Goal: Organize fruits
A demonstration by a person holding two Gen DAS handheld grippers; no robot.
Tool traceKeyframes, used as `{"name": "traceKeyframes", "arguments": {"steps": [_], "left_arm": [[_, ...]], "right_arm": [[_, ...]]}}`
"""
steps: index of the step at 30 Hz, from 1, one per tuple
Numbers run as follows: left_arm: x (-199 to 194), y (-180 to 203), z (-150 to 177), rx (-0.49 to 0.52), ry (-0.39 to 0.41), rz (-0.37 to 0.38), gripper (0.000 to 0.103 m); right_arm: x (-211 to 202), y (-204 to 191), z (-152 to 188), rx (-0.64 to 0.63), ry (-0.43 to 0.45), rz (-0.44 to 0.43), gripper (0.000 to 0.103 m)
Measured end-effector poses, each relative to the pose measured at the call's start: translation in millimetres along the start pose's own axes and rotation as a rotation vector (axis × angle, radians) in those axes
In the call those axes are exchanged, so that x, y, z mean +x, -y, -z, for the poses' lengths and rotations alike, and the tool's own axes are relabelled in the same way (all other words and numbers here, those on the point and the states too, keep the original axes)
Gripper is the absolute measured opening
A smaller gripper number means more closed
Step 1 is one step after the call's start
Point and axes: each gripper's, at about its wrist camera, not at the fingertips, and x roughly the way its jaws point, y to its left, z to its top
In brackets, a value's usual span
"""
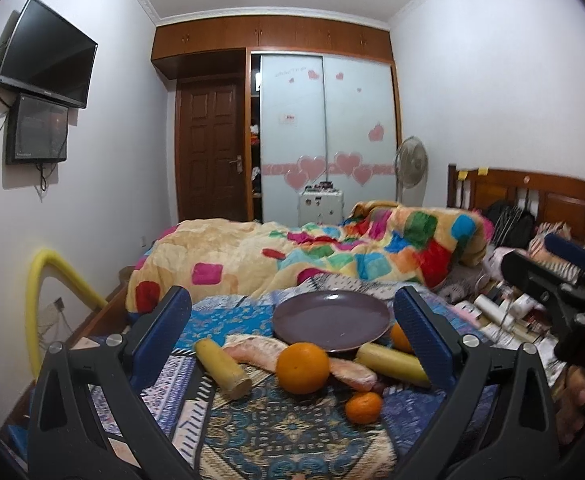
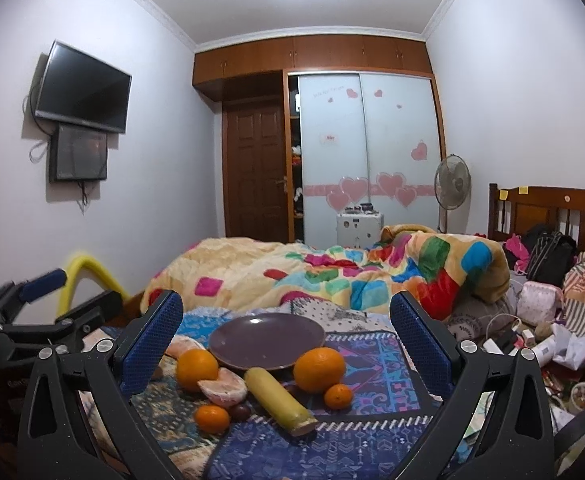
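We hold both tools above the bed, and nothing is taken yet. The left gripper [image 1: 292, 332] has its blue fingers spread wide, with no fruit between them; the right gripper [image 2: 286, 332] is spread in the same way.

Between the fingers we see the fruits on the patterned cloth [image 2: 332, 440]. The purple plate [image 2: 266, 340] lies behind them and has nothing on it. In front of it are two big oranges [image 2: 197, 368] [image 2: 319, 368], two small mandarins [image 2: 212, 418] [image 2: 338, 395], a yellow stick [image 2: 278, 402] and peeled pink pieces [image 2: 223, 390].

We judge the first step is to take one fruit for the plate. The right big orange seems a good choice, because it stands free. We should come down straight, close gently around its widest part, and not push the small mandarin just beside it.
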Motion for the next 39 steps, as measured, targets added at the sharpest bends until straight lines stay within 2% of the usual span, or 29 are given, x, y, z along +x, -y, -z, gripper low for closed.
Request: {"name": "traceKeyframes", "arguments": {"steps": [6, 13, 15, 19, 24, 30, 34, 39], "left_arm": [[28, -14, 12, -0.002, -0.101, -0.008, 0.103], [69, -39, 29, -0.041, -0.251, 0.007, 0.103], [83, -46, 34, -0.041, -0.299, 0.006, 0.1], [111, -57, 46, -0.03, -0.4, 0.009, 0.087], [141, -75, 61, -0.077, -0.522, 0.016, 0.081], [167, -90, 70, -0.072, -0.593, -0.012, 0.081], [184, -95, 76, -0.08, -0.648, 0.012, 0.075], [196, -95, 79, -0.097, -0.679, 0.035, 0.069]], "right_arm": [[15, 13, 11, -0.027, -0.05, 0.033, 0.103], [43, 30, 23, -0.014, -0.166, 0.007, 0.103], [56, 34, 29, -0.04, -0.219, 0.013, 0.103], [75, 38, 39, -0.082, -0.302, 0.027, 0.103], [100, 48, 47, -0.066, -0.4, -0.017, 0.103], [125, 55, 51, -0.071, -0.465, -0.028, 0.103], [138, 52, 53, -0.099, -0.493, -0.037, 0.103], [152, 48, 58, -0.113, -0.538, -0.065, 0.103]]}}
